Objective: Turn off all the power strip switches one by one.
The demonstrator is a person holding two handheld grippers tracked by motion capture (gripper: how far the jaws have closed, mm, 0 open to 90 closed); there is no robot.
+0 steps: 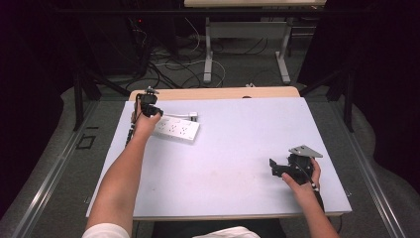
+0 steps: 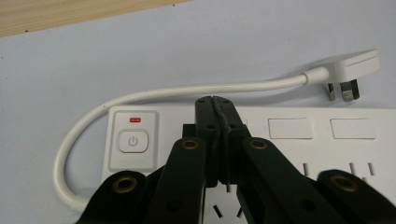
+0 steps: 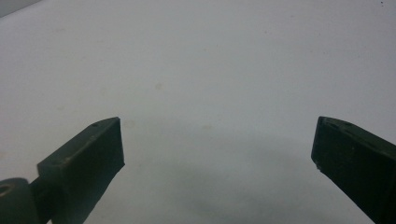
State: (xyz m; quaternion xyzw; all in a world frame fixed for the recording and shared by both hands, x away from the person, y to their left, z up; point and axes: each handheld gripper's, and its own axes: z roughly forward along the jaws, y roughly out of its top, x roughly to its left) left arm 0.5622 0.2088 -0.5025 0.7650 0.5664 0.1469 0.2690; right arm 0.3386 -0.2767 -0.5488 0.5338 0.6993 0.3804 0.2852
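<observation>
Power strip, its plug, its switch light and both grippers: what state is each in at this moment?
Power strip: flat on the table, sockets empty.
Plug: unplugged, lying on the table beside the strip.
Switch light: red.
Left gripper: shut, empty, tips over the strip.
Right gripper: open, empty, over bare table.

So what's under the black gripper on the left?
The white power strip, with its power button beside the shut left gripper. The sockets straight beneath the gripper are mostly covered.
</observation>
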